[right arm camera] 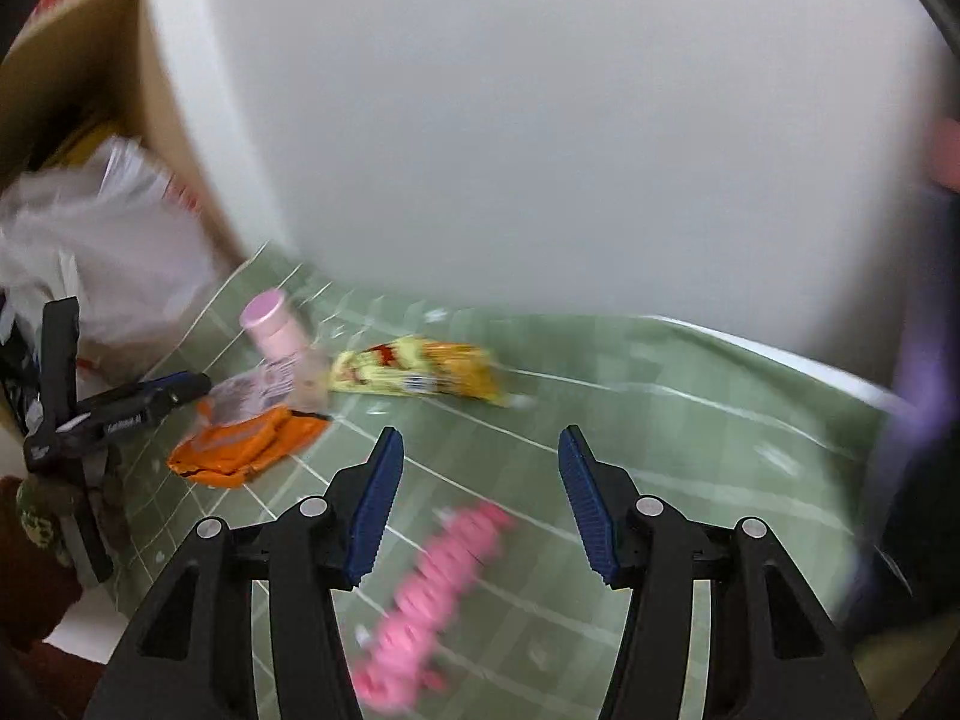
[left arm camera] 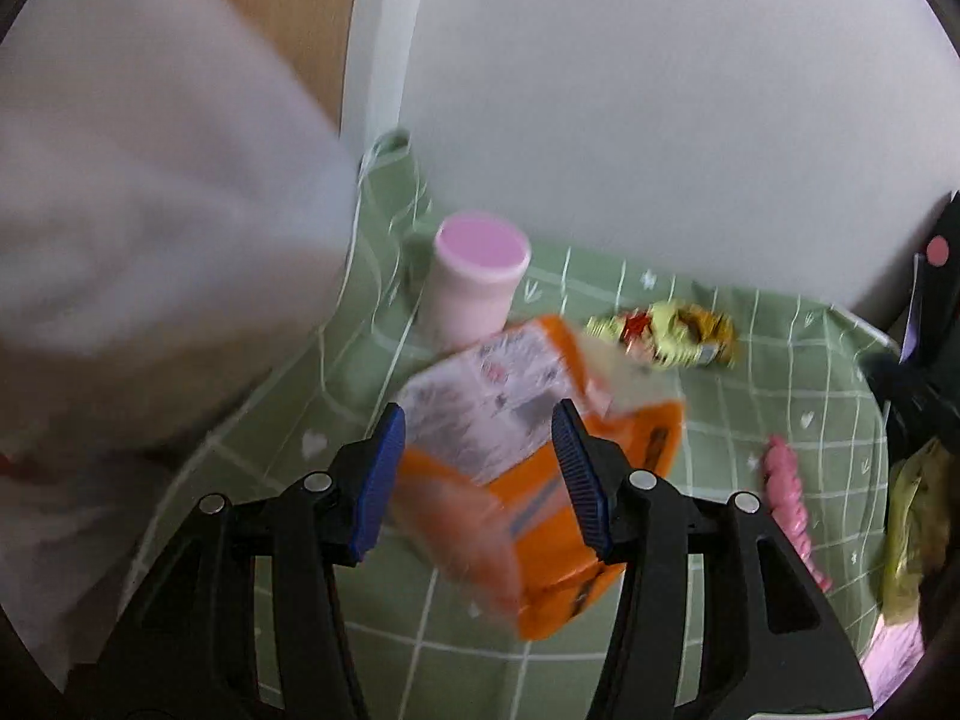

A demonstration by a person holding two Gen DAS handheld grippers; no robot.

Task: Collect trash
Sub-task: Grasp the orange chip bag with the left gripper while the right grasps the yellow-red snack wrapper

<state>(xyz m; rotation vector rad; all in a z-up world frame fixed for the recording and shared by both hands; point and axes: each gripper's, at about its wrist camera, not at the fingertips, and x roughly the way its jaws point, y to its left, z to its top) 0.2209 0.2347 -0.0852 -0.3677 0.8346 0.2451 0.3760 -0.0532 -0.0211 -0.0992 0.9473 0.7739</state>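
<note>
My left gripper (left arm camera: 477, 420) stands open over an orange snack packet (left arm camera: 540, 480) that lies on the green checked cloth (left arm camera: 780, 420); the packet shows between the blue pads, which do not press on it. In the right wrist view the same packet (right arm camera: 240, 444) lies beside the left gripper (right arm camera: 180, 390). My right gripper (right arm camera: 480, 438) is open above a blurred pink wrapper (right arm camera: 438, 594), with nothing between its pads. A yellow wrapper (left arm camera: 666, 333) and a bottle with a pink lid (left arm camera: 474, 276) sit farther back.
A white plastic bag (left arm camera: 138, 240) fills the left of the left wrist view. A white wall (right arm camera: 540, 120) stands behind the cloth, and a cardboard box (right arm camera: 66, 60) is at the far left. A dark object (right arm camera: 912, 480) stands at the cloth's right edge.
</note>
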